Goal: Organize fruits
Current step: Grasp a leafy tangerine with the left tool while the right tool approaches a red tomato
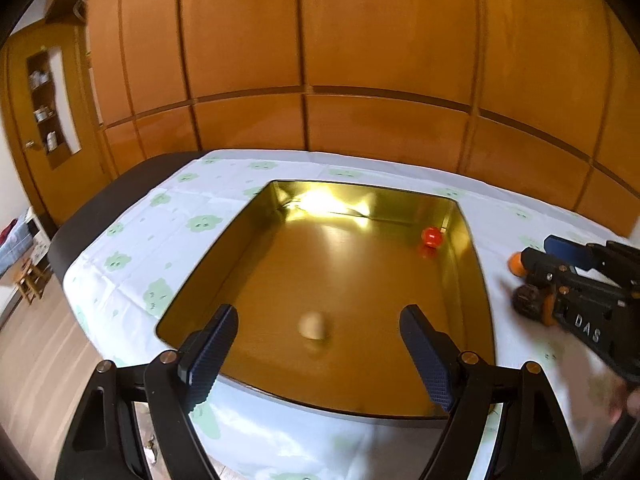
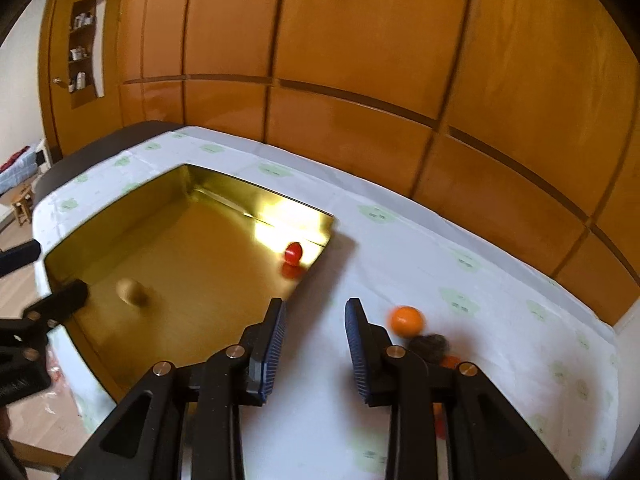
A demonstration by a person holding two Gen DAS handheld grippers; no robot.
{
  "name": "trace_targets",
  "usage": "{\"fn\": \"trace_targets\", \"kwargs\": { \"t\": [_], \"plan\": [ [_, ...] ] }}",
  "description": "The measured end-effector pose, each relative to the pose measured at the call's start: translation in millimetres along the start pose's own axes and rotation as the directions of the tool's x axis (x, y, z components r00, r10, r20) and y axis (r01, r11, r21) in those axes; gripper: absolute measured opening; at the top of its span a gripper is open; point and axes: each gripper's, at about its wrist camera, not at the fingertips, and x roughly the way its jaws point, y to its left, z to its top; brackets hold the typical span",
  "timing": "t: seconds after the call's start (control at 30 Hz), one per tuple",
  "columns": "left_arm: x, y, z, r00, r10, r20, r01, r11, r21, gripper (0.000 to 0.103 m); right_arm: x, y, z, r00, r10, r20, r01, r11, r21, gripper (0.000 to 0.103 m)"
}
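While both jaws gape empty, a white cloth (image 2: 400,248) covers the table before wooden panelling (image 1: 360,60).

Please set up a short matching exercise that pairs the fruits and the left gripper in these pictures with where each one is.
Things:
1. red fruit
2. beige fruit
3. orange fruit
4. left gripper

Places:
A. on the tablecloth, outside the tin
B. near the far wall of the gold tin
C. open above the tin's near edge
D. blurred, in the tin's near part

Pairs: 1-B, 2-D, 3-A, 4-C
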Motion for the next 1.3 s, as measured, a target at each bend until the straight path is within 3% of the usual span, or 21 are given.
{"fn": "trace_targets", "kwargs": {
  "t": [0.27, 0.4, 0.53, 0.63, 0.8, 0.87, 1.03, 1.3],
  "plan": [
    [-1.5, -36.3, 2.9, 0.994, -0.105, -0.010, 0.105, 0.988, 0.112, 0.084, -0.6, -79.8, -19.6, 0.992, -0.103, -0.070, 0.108, 0.992, 0.064, 0.031],
    [-3.5, -59.5, 7.7, 0.982, -0.189, -0.023, 0.190, 0.967, 0.170, 0.083, -1.9, -121.4, -31.0, 0.985, -0.134, -0.112, 0.147, 0.982, 0.117, 0.031],
    [-8.1, -89.5, 11.5, 0.963, -0.267, -0.035, 0.267, 0.928, 0.261, 0.083, -3.4, -162.4, -40.0, 0.979, -0.146, -0.144, 0.169, 0.972, 0.164, 0.031],
    [-8.4, -111.2, 12.1, 0.943, -0.325, -0.075, 0.331, 0.890, 0.314, 0.077, -2.2, -190.5, -48.3, 0.974, -0.165, -0.158, 0.195, 0.960, 0.202, 0.031],
    [2.5, -146.5, 12.5, 0.904, -0.390, -0.178, 0.429, 0.825, 0.367, 0.062, 5.3, -226.8, -65.2, 0.975, -0.121, -0.187, 0.181, 0.919, 0.350, 0.031],
    [11.6, -159.5, 13.9, 0.894, -0.391, -0.220, 0.447, 0.811, 0.378, 0.062, 6.1, -235.7, -67.2, 0.978, -0.091, -0.188, 0.161, 0.901, 0.403, 0.031],
    [39.3, -185.9, 20.4, 0.896, -0.339, -0.286, 0.432, 0.815, 0.386, 0.062, 1.7, -246.8, -69.6, 0.982, -0.074, -0.171, 0.146, 0.877, 0.457, 0.031],
    [78.0, -204.0, 36.6, 0.847, -0.375, -0.376, 0.485, 0.834, 0.261, 0.059, 4.0, -251.0, -68.3, 0.984, -0.039, -0.172, 0.119, 0.866, 0.485, 0.031]
  ]
}}
